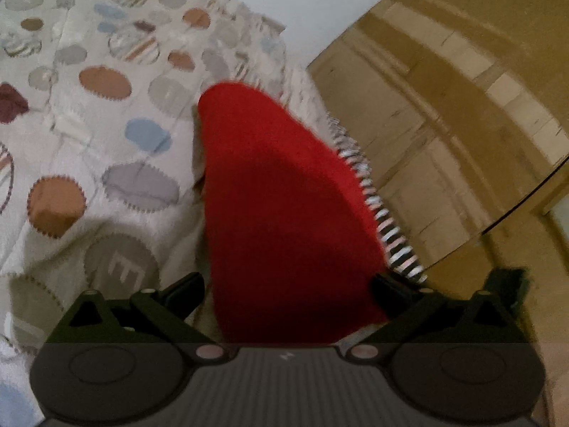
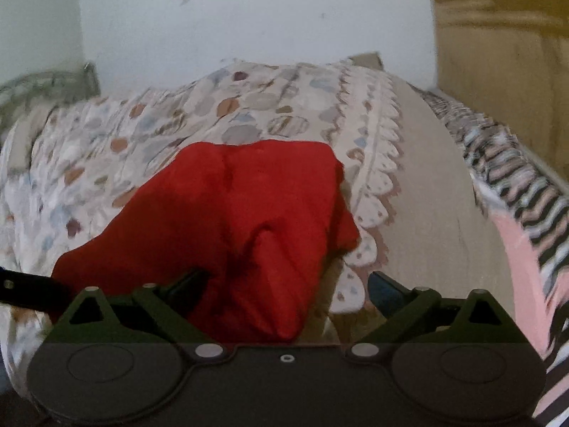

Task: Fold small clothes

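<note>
My left claw (image 1: pixel 288 284) has its two black fingers spread wide, and the small red fabric garment (image 1: pixel 281 195) fills the whole gap between them. The cloth runs right up to my palm plate, yet neither finger presses into it, so this claw is released, not gripping. From here the red piece rises like a rounded peak over the cream bedspread printed with brown, blue and grey scalloped circles (image 1: pixel 89 114), and a black-and-white striped cloth edge (image 1: pixel 387 227) peeks out along its right side. Beyond that stands a yellowish wooden cabinet (image 1: pixel 462 106), blurred.

My right claw (image 2: pixel 284 284) is likewise spread apart. Its left finger (image 2: pixel 188 290) sits against the red garment (image 2: pixel 227 220), while the right finger (image 2: pixel 387 290) hangs over the bedspread's scalloped border (image 2: pixel 377 185), clear of the red cloth. In this view the garment lies rumpled on the patterned bedspread (image 2: pixel 160 124), one fold bunched toward my palm. A dark bar (image 2: pixel 28 290) reaches in at the garment's left corner. To the right lie a bare beige strip of bed (image 2: pixel 437 195) and a pink cloth with black-and-white stripes (image 2: pixel 526 220); a white wall (image 2: pixel 249 17) stands behind
</note>
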A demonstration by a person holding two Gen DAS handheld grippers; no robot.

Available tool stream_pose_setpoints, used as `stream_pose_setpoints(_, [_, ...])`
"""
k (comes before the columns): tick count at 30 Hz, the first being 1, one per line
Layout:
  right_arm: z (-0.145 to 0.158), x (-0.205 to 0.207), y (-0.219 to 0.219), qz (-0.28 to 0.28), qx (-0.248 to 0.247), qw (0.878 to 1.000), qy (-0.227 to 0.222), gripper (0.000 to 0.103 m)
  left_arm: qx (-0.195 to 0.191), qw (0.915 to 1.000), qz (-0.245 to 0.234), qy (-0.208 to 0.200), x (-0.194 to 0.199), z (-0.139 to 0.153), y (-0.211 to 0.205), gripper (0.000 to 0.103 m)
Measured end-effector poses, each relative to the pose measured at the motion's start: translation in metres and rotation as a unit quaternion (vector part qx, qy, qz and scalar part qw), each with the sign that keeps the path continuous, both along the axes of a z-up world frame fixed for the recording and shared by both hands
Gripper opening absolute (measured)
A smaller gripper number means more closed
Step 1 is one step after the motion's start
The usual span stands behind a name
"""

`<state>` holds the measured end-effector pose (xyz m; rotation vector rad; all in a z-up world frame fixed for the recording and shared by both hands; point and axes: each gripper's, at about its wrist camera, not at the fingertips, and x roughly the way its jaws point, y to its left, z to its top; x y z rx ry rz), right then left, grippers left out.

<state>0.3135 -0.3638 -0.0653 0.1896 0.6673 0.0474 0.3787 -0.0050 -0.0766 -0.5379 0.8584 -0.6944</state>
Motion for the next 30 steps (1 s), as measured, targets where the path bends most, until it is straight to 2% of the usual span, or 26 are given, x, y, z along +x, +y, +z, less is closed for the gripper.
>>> stream_pose_setpoints(4, [-0.010, -0.004, -0.007, -0.019, 0.042, 0.999, -0.006, 0.098, -0.037, 0.9991, 0.010, -0.015, 0.005, 0.010, 0.007, 0.102])
stream_pose_setpoints(8, [-0.012, -0.007, -0.011, -0.032, 0.078, 0.996, -0.019, 0.099, 0.000, 0.9999, 0.008, -0.009, 0.016, 0.008, -0.004, 0.102])
stream_pose_setpoints(10, [-0.009, -0.014, -0.016, -0.036, 0.108, 0.993, -0.040, 0.100, 0.019, 0.9998, -0.002, -0.007, 0.017, 0.003, -0.010, 0.102])
stream_pose_setpoints(12, [-0.005, -0.020, -0.023, -0.048, 0.133, 0.987, -0.070, 0.101, 0.020, 0.9997, -0.008, -0.009, 0.015, -0.003, -0.011, 0.103])
stream_pose_setpoints(14, [-0.001, -0.020, -0.031, -0.063, 0.135, 0.985, -0.089, 0.099, 0.025, 0.9996, -0.013, -0.003, 0.014, -0.007, -0.011, 0.103])
stream_pose_setpoints(19, [0.004, 0.008, -0.046, -0.081, 0.135, 0.984, -0.088, 0.084, 0.045, 0.9987, -0.015, -0.017, 0.008, -0.007, -0.013, 0.103])
stream_pose_setpoints(22, [0.004, 0.034, -0.047, -0.079, 0.133, 0.985, -0.079, 0.063, 0.058, 0.9979, -0.014, -0.026, 0.005, -0.004, -0.016, 0.103])
stream_pose_setpoints(23, [0.003, 0.043, -0.045, -0.076, 0.128, 0.986, -0.078, 0.051, 0.059, 0.9979, -0.014, -0.025, 0.005, -0.004, -0.016, 0.103])
stream_pose_setpoints(24, [0.002, 0.052, -0.041, -0.068, 0.119, 0.988, -0.077, 0.041, 0.058, 0.9979, -0.013, -0.023, 0.004, -0.004, -0.016, 0.103])
stream_pose_setpoints(27, [0.005, 0.068, -0.026, -0.034, 0.080, 0.992, -0.093, 0.024, 0.048, 0.9988, -0.004, -0.008, 0.003, -0.007, -0.014, 0.103])
stream_pose_setpoints(30, [0.013, 0.072, -0.011, 0.001, 0.022, 0.992, -0.123, 0.020, 0.039, 0.9992, 0.004, 0.003, 0.003, -0.010, -0.015, 0.103])
